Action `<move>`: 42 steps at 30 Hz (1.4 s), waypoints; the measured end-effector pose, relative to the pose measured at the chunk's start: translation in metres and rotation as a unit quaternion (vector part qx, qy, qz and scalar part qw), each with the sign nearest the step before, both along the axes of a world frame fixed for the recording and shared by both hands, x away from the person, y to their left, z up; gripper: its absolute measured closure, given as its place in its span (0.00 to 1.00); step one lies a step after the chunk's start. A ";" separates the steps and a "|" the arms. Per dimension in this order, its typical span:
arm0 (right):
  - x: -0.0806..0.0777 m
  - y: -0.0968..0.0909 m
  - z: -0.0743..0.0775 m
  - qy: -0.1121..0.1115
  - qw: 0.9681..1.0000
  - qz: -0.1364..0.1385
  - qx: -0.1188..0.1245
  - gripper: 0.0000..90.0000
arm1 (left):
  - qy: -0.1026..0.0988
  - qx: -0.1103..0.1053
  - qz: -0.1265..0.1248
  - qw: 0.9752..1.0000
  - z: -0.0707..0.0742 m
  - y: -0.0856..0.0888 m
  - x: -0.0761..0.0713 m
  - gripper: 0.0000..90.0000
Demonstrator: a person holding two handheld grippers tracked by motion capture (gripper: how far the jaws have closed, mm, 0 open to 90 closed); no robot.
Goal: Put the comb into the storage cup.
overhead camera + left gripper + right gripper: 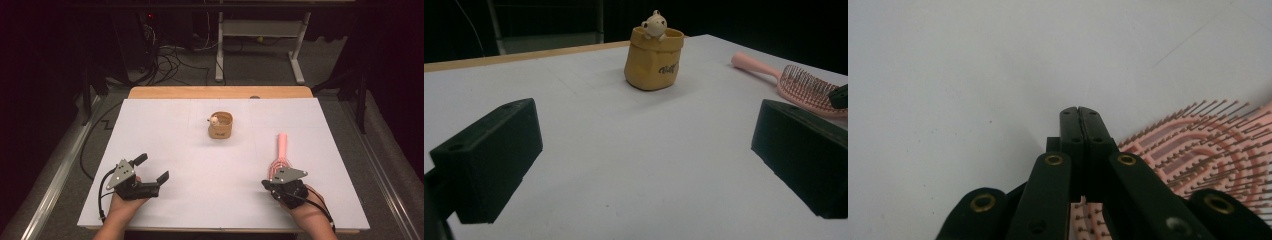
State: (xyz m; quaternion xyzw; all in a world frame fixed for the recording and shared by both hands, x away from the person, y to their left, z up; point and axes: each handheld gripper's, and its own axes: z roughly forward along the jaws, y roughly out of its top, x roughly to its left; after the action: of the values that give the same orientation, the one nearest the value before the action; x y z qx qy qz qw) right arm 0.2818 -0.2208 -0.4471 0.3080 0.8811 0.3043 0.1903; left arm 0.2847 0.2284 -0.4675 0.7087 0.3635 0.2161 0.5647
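Closed with nothing between its jaws, right gripper [1080, 112] hovers just over the pink hairbrush [1208, 145] head's near edge.

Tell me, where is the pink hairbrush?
In the high view the pink hairbrush lies on the white table's right side, bristle head under the shut right gripper, handle pointing away, right of the yellow pot.

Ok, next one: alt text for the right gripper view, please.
The right claw, jaws pressed shut with nothing between them, points at a bare white table. The bristled head of a pink hairbrush lies just beside and beneath it, at lower right.
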 end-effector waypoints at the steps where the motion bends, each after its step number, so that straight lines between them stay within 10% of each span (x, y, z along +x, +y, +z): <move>1: 0.000 -0.002 -0.001 0.001 1.000 0.001 -0.003 1.00 | 0.000 0.000 0.000 1.000 0.000 0.000 0.000 0.01; 32: -0.011 -0.053 0.006 -0.006 0.999 -0.054 -0.005 1.00 | 0.010 0.009 -0.001 1.000 -0.001 0.000 0.002 0.01; 42: -0.010 -0.055 0.010 -0.022 0.995 -0.055 0.077 1.00 | 0.020 0.018 0.004 1.000 -0.003 0.001 0.004 0.01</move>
State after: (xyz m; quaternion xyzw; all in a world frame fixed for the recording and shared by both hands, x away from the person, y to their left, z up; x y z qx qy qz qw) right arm 0.2715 -0.2757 -0.4374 0.3630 0.8324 0.3672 0.2012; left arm 0.2883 0.2293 -0.4709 0.7214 0.3739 0.2101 0.5437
